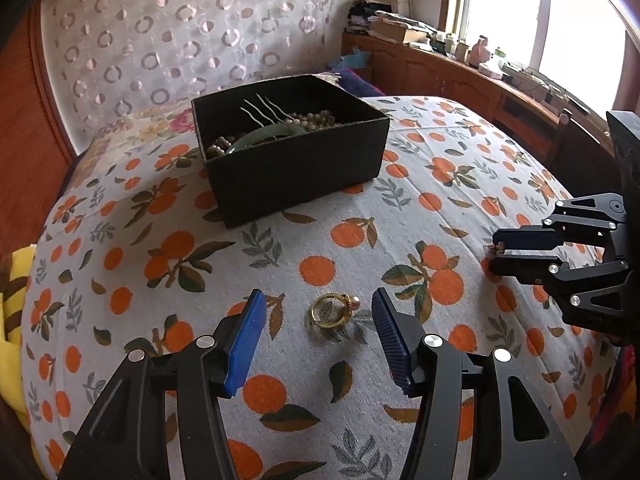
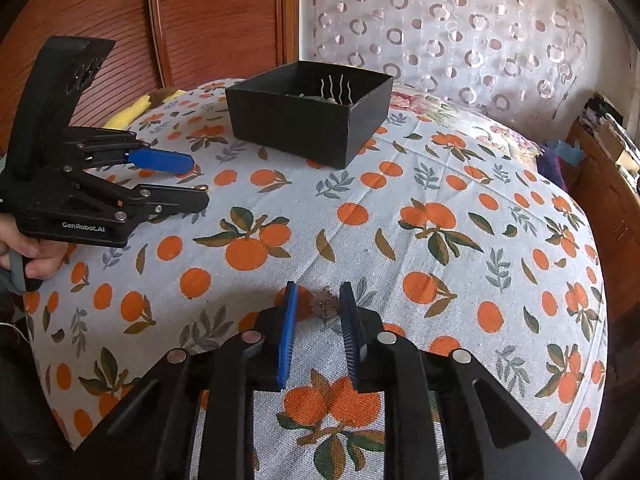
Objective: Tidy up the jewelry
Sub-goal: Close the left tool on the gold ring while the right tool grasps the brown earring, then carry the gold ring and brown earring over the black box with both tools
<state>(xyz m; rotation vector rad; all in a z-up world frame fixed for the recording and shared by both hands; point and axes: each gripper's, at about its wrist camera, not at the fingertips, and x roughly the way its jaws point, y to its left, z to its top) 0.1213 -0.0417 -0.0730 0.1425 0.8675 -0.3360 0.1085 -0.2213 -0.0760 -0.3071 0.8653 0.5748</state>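
I count two grippers: my left gripper (image 1: 318, 312) at the bottom middle of its own view, and my right gripper (image 2: 318, 300) at the bottom middle of the other. One black box (image 1: 296, 172) sits in the upper middle. Inside it I can make out one green bangle (image 1: 266, 136), one hairpin (image 1: 262, 110) with three wavy prongs, and beads (image 1: 316, 118) too many to count. One gold ring (image 1: 332, 310) lies between my left fingers. One small, blurred piece of jewelry (image 2: 325, 302) lies between my right fingers.
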